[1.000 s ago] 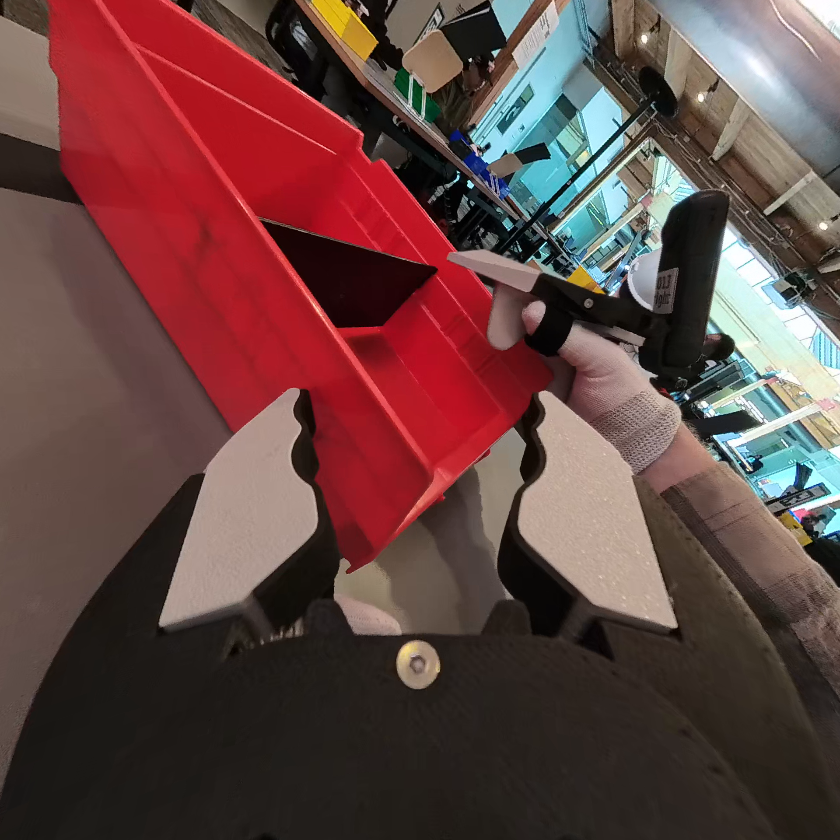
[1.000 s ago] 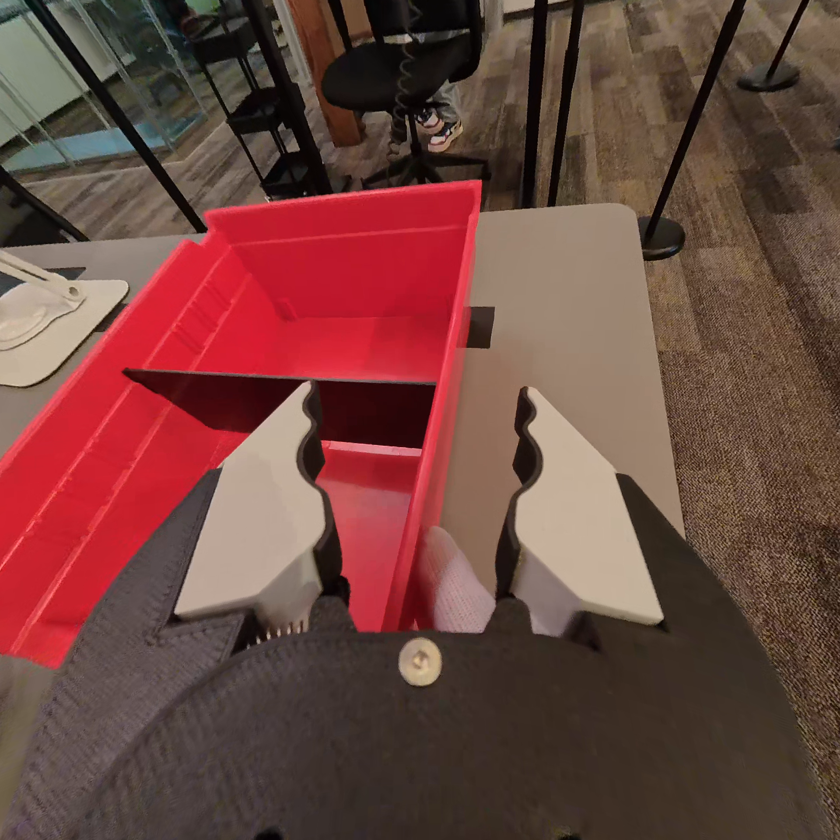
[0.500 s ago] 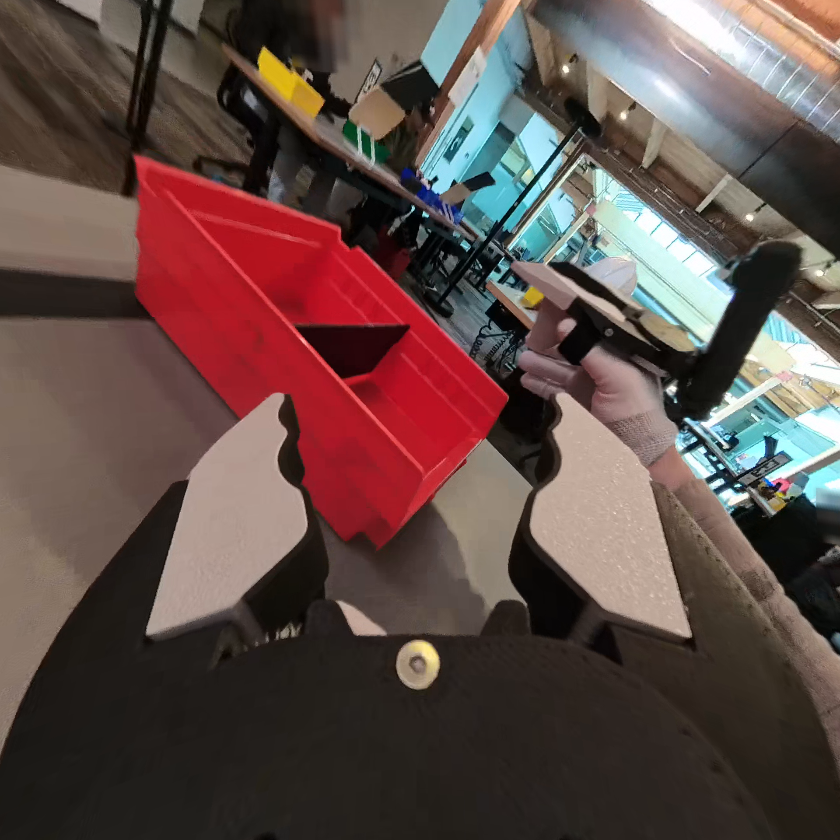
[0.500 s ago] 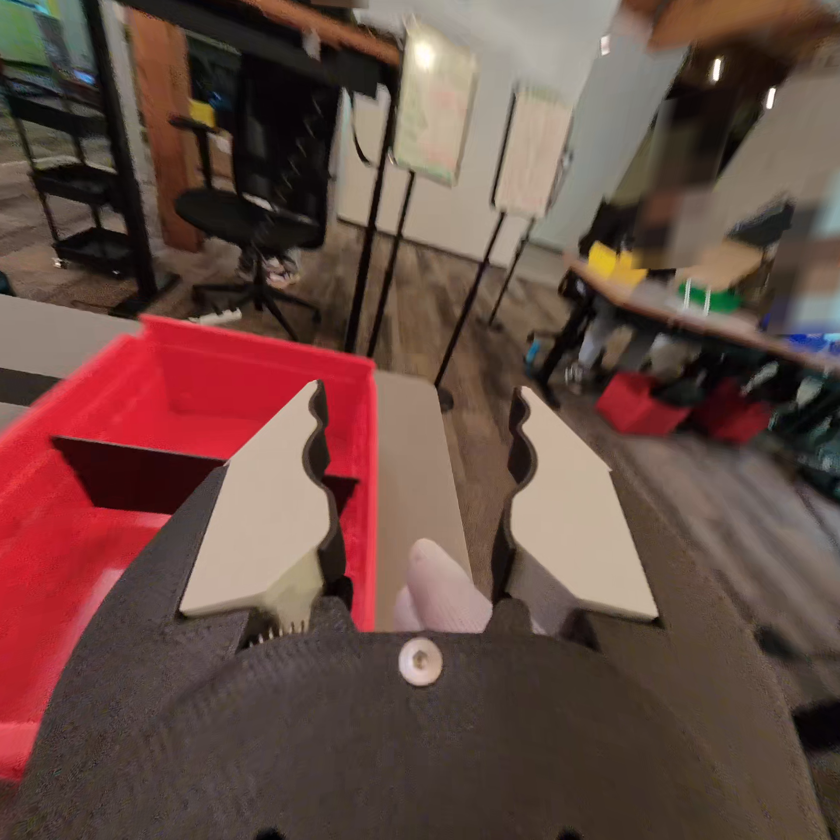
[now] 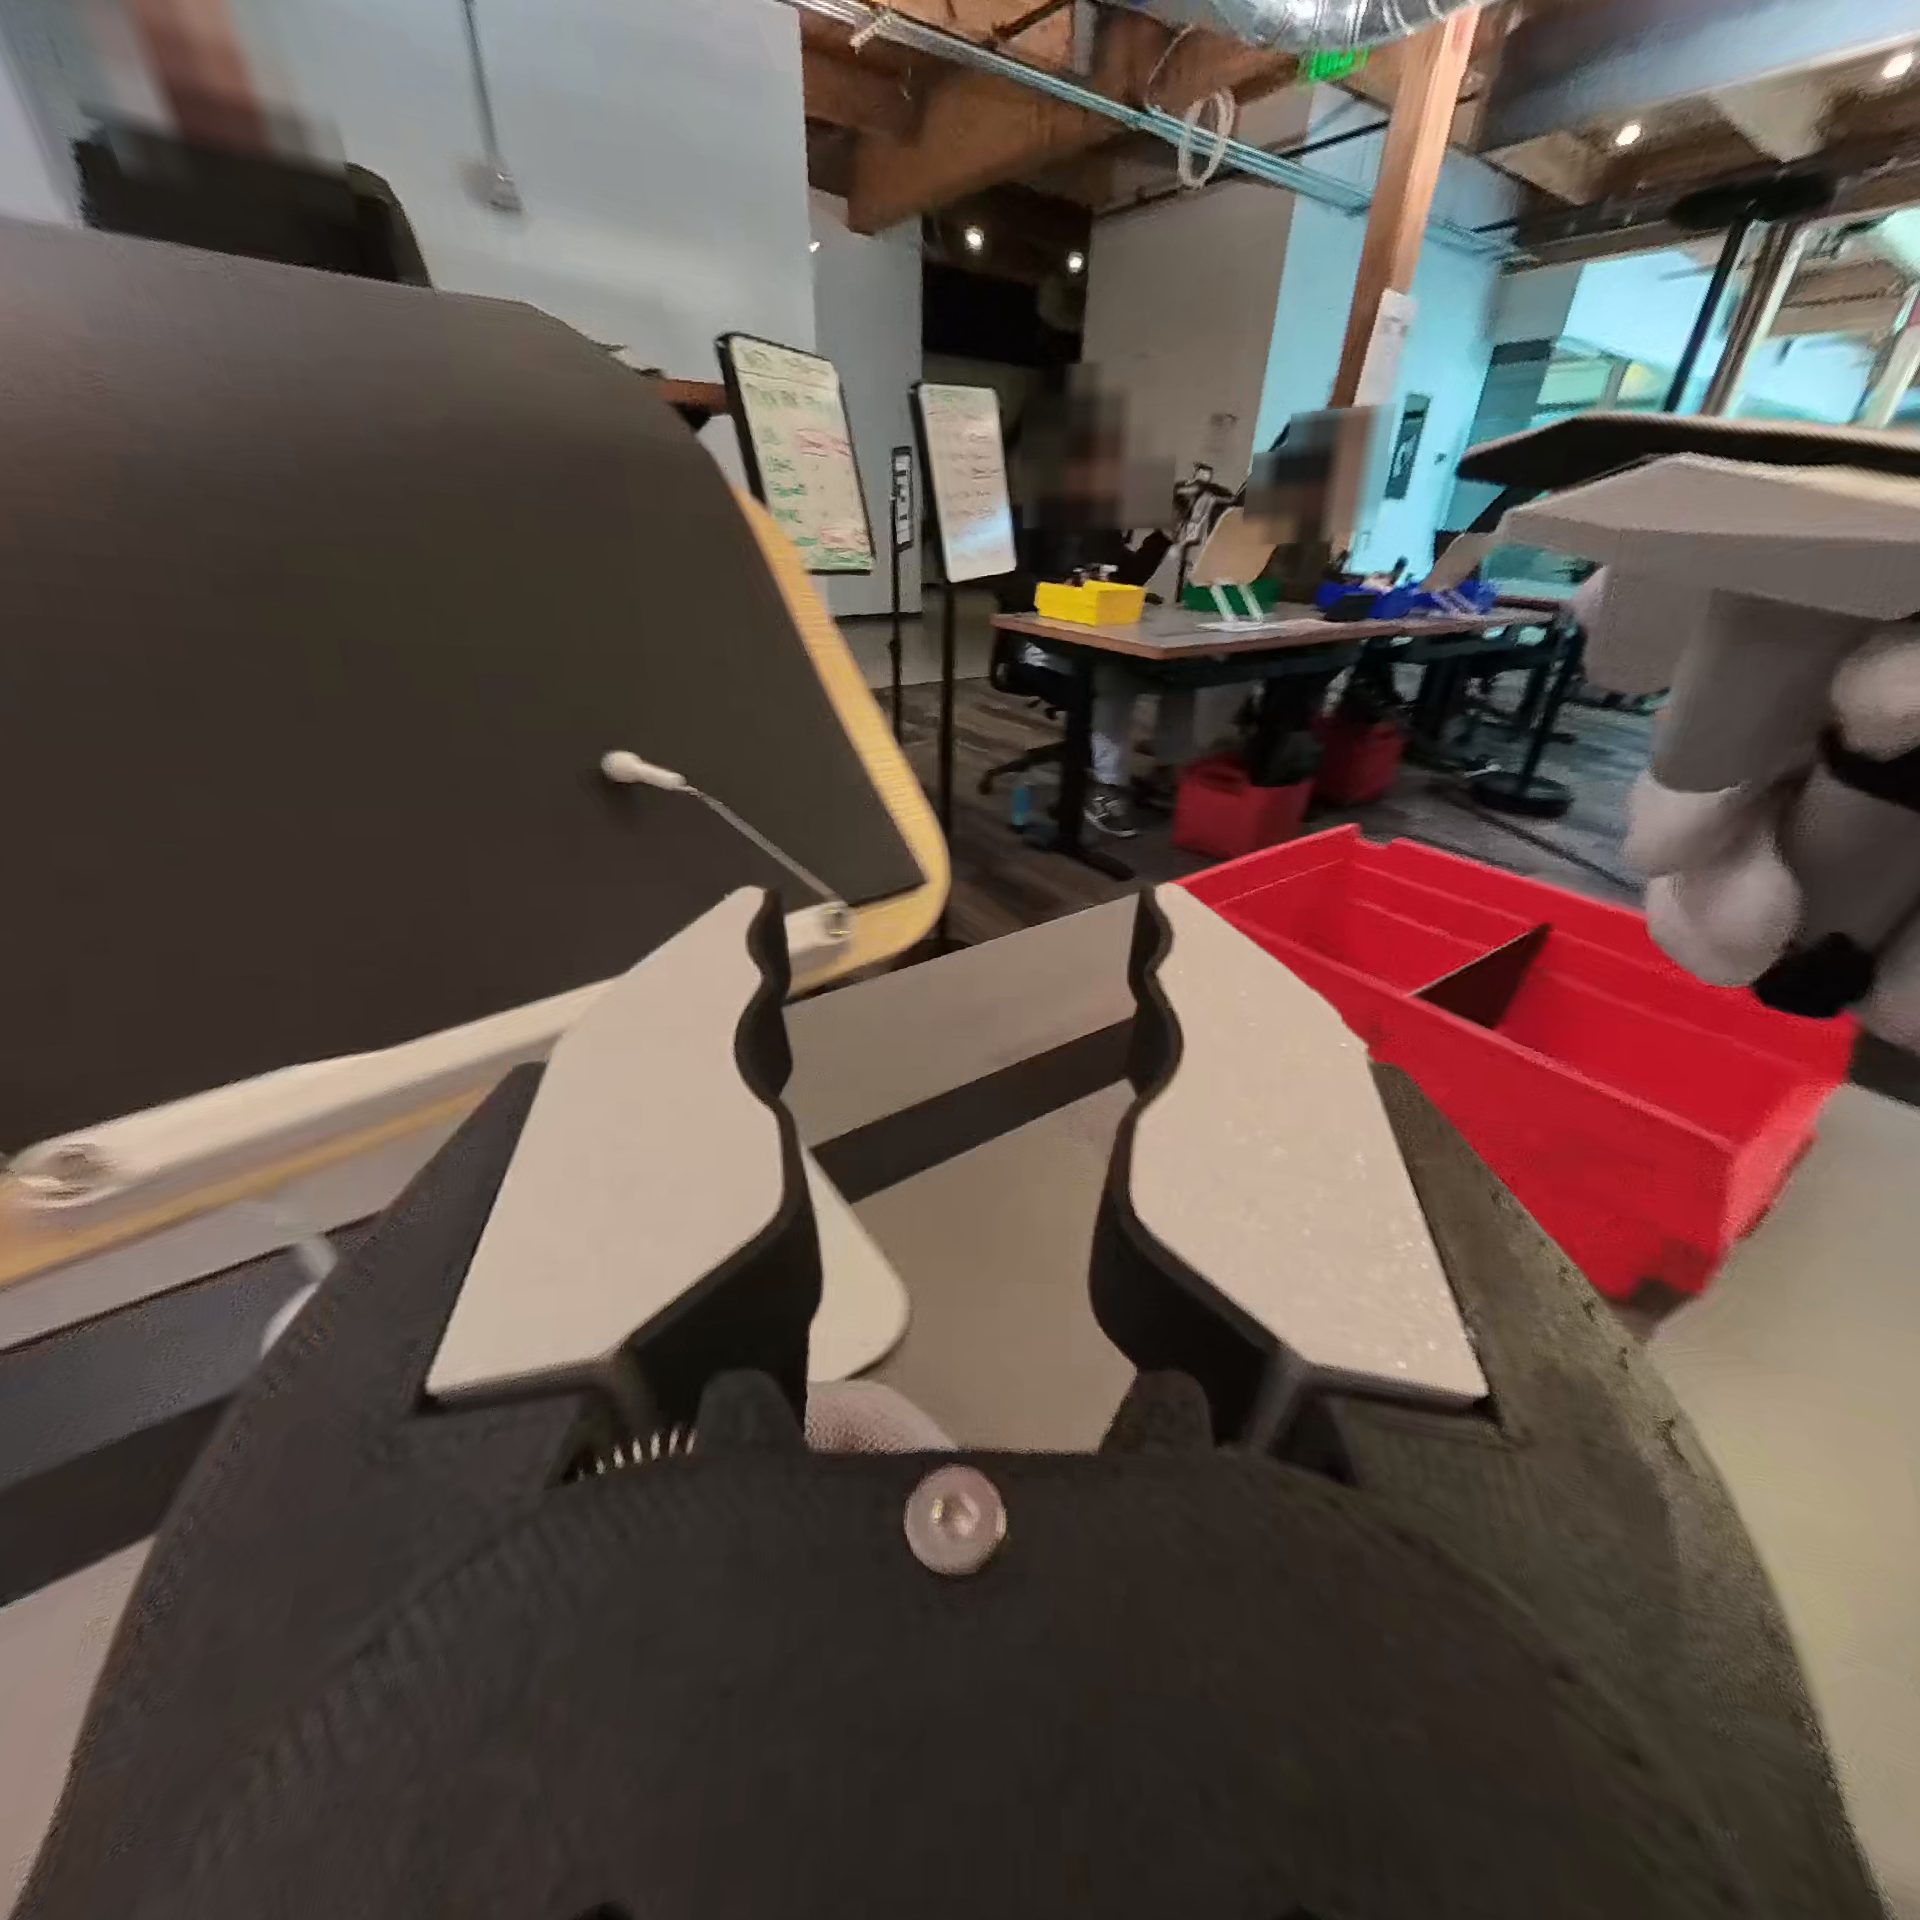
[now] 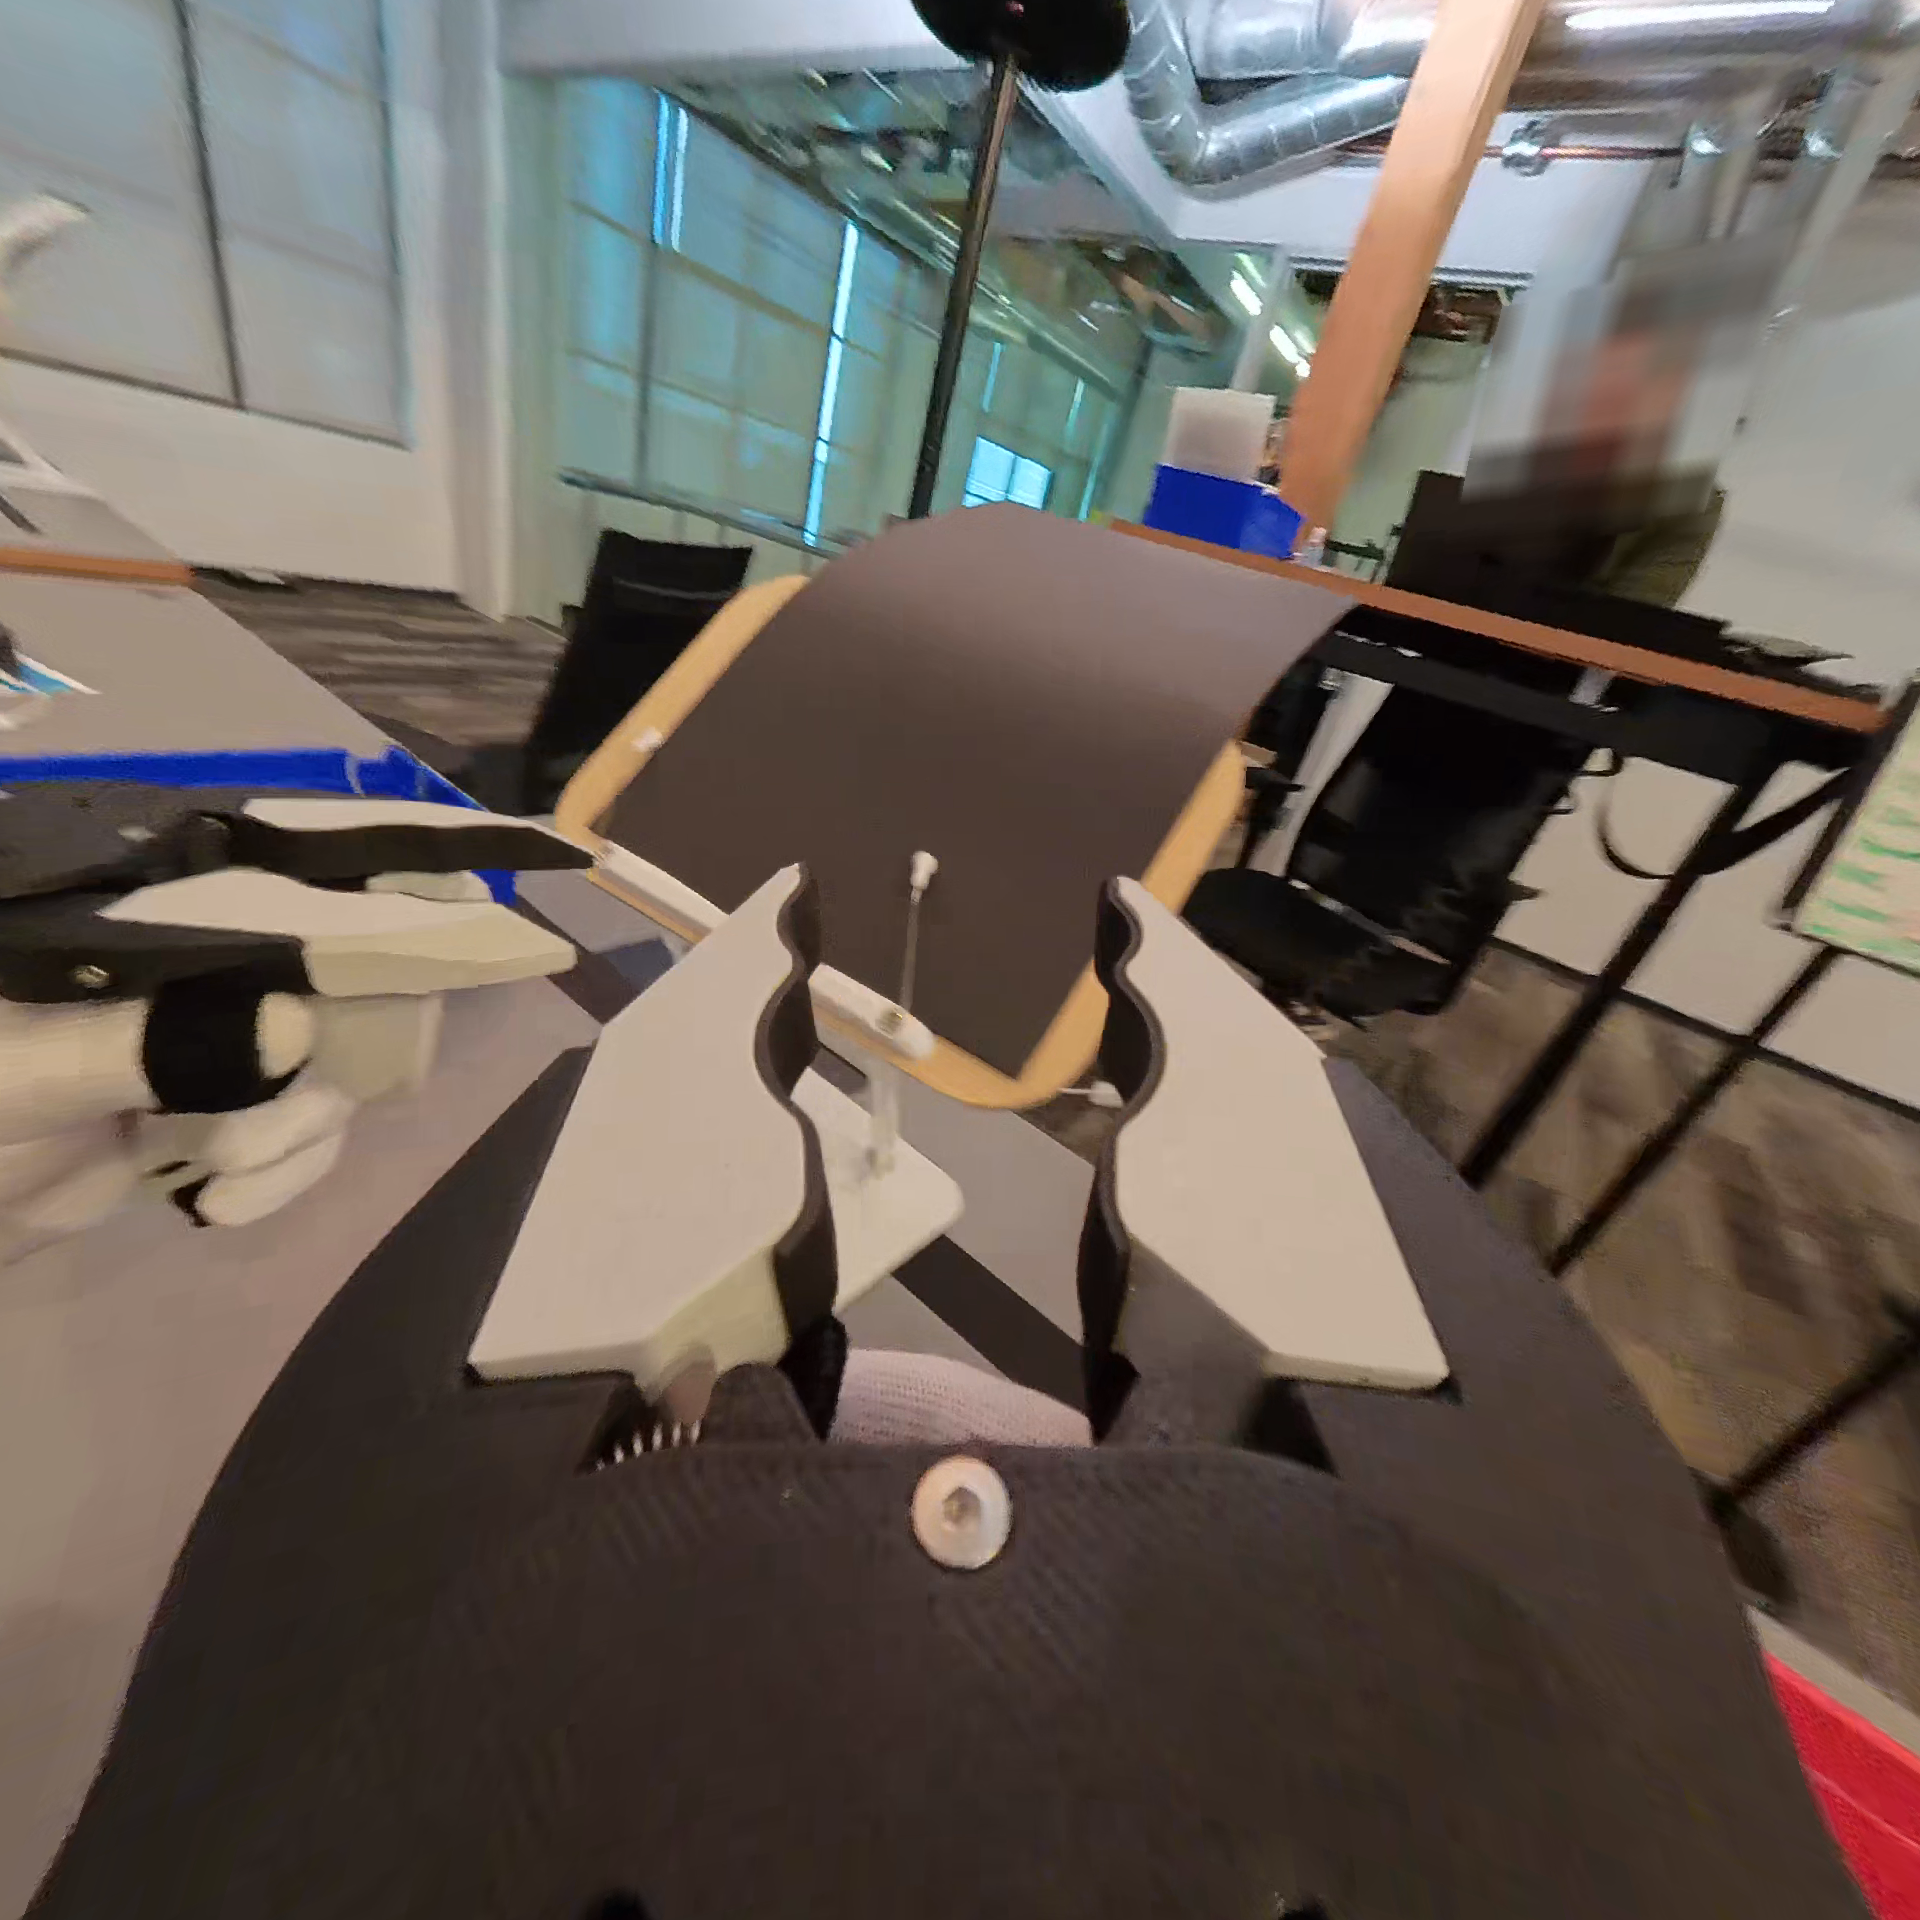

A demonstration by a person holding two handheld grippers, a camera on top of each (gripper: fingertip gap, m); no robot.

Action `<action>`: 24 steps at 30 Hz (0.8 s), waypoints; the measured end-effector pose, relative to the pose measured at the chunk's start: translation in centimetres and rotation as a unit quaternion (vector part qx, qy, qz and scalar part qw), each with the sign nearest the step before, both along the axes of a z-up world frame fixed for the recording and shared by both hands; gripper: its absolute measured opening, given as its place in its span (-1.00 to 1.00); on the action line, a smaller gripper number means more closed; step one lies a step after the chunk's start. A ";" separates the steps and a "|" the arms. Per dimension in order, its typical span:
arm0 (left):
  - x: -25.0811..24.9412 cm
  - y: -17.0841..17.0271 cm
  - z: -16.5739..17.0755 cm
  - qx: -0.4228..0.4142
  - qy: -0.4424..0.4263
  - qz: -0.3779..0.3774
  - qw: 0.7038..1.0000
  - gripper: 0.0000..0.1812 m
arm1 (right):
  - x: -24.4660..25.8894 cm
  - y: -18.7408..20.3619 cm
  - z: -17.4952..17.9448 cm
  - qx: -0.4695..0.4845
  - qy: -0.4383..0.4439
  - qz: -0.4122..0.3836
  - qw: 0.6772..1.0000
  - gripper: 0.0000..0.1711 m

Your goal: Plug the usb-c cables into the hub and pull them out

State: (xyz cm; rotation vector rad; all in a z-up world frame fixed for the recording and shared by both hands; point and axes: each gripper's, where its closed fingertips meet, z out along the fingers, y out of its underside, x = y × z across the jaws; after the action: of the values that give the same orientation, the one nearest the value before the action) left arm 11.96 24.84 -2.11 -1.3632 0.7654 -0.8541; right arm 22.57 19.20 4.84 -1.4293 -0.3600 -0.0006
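No hub and no usb-c cable shows in either view. My left gripper (image 5: 956, 935) is open and empty, held above the grey table (image 5: 987, 1216). My right gripper (image 6: 956, 894) is open and empty too, pointing at a dark board with a wooden rim (image 6: 935, 748) on a white stand. The right gripper also shows at the right edge of the left wrist view (image 5: 1486, 504), held in a white-gloved hand (image 5: 1714, 894). The left gripper shows at the left of the right wrist view (image 6: 577, 904), jaws apart.
A red divided bin (image 5: 1558, 1049) lies on the table to the right, empty in the part I see. The dark board (image 5: 416, 675) fills the left of the left wrist view. A blue bin (image 6: 260, 769) sits behind the left gripper. Desks, whiteboards and seated people are farther off.
Both views have swung away from the red bin and up toward the dark board on its stand. Both grippers stay open and empty.
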 end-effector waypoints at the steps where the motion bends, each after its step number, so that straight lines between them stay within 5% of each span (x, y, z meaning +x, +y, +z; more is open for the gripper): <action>1: -0.8 0.9 -0.1 0.008 0.011 0.008 1.000 -0.30 | -0.8 0.6 0.1 0.002 0.019 0.015 1.000 -0.39; 9: -4.4 5.0 -0.8 0.074 0.043 0.033 0.996 -0.36 | -4.5 2.0 -2.3 0.033 0.058 0.103 0.992 -0.45; 18: -5.7 8.6 -6.0 0.054 0.120 0.081 0.988 -0.35 | -4.4 3.7 -5.4 -0.058 -0.069 0.082 0.993 -0.39; 24: -5.9 9.3 -7.2 0.053 0.138 0.097 0.984 -0.35 | -1.5 2.3 -6.3 -0.019 0.019 0.069 0.997 -0.45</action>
State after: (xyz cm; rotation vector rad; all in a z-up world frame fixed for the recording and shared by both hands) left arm 6.04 34.14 -9.35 -1.4514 0.8605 -0.4695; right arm 21.10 21.48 -1.49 -1.4386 -0.4273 0.1464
